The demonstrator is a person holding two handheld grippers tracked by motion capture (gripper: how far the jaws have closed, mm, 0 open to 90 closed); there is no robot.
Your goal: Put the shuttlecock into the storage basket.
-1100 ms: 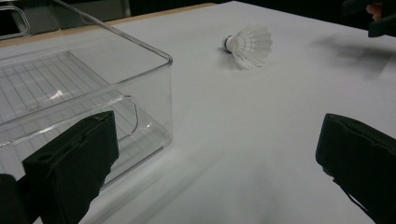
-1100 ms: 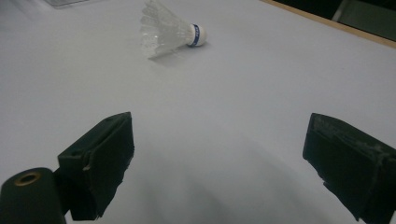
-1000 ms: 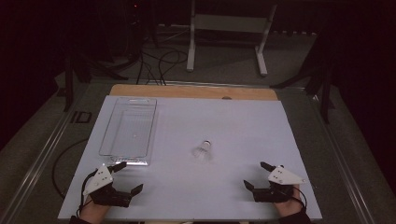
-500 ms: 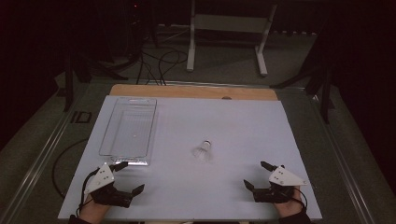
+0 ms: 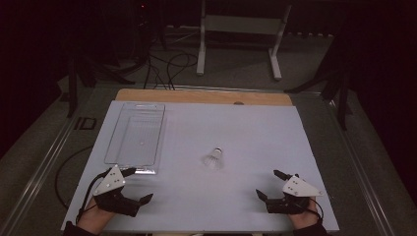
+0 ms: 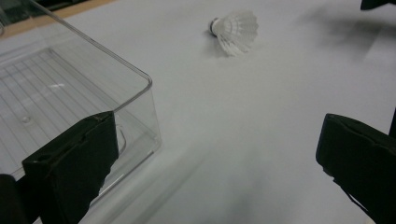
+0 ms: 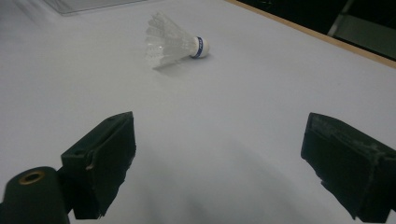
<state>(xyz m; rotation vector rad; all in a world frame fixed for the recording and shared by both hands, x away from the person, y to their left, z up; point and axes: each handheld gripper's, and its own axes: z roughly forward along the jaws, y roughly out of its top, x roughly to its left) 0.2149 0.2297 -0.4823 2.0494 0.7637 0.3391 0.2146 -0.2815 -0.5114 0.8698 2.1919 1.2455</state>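
Two grippers low at near edge, fingers spread wide, holding nothing. Shuttlecock (image 5: 213, 157) lies on its side mid-tabletop, cork pointing away, btwn left gripper (image 5: 135, 186) & right gripper (image 5: 269, 184); right looks nearer, tray (image 5: 114, 147) left.

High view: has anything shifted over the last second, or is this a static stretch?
Nothing visibly changed. The left gripper and right gripper stay open and empty at the near edge of the table, the shuttlecock lies on its side between them, untouched, and the clear tray sits where it was.
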